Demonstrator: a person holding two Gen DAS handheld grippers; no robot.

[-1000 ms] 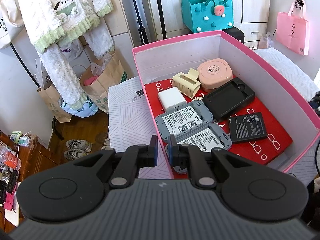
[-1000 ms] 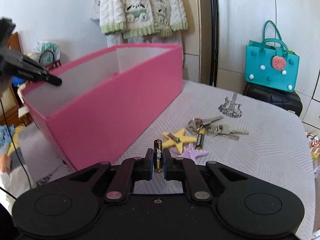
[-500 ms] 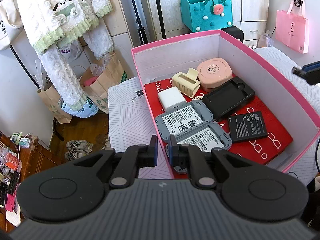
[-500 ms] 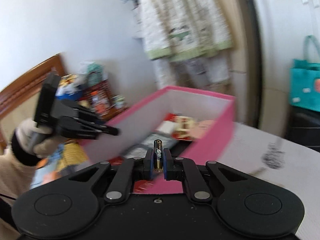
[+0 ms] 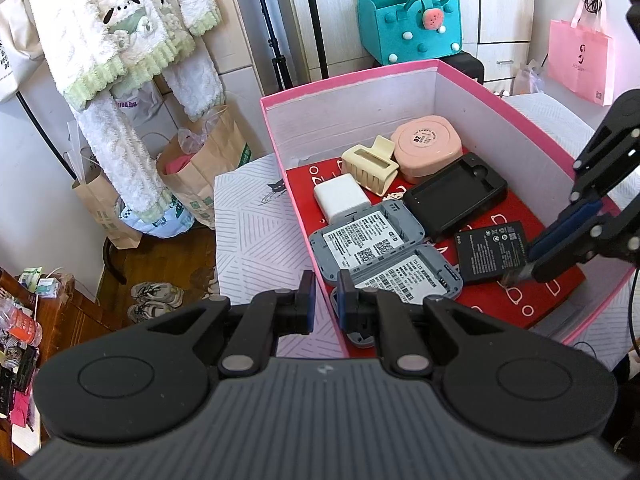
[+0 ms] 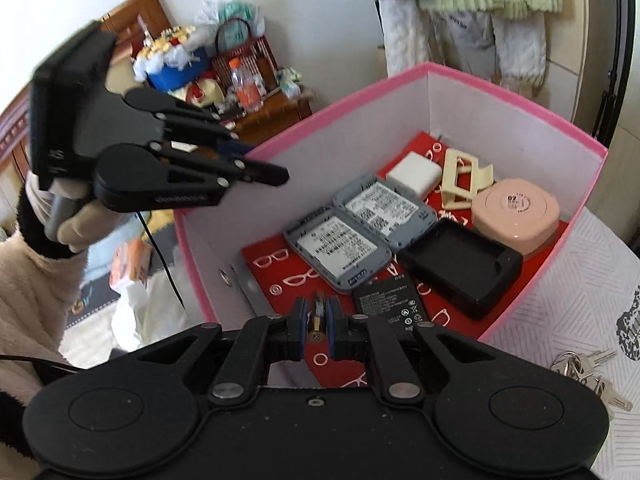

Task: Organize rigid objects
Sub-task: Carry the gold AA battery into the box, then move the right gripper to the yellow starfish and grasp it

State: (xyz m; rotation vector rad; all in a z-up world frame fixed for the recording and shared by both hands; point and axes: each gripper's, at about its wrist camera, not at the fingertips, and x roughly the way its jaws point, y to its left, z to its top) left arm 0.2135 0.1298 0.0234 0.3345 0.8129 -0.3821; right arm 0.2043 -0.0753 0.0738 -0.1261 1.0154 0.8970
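Right tool (image 6: 317, 322), jaws just easing apart, around battery (image 6: 318, 320)

Box (image 5: 500, 106): pink card, matt, white paper-lined walls, glossy red printed sheet on the floor.
Compact (image 5: 426, 148): smooth pink plastic, slight sheen.
Clip (image 5: 370, 168): cream plastic, smooth.
Charger (image 5: 454, 196): matt black plastic.
Keys (image 6: 592, 376): bright metal.
Robe (image 5: 132, 36): rough white fleece cloth.

Teal felt bag (image 5: 409, 24), pink tote (image 5: 580, 60), fluffy white-and-green garment (image 5: 132, 40), paper bags (image 5: 208, 164), sneakers (image 5: 156, 298) on floor.
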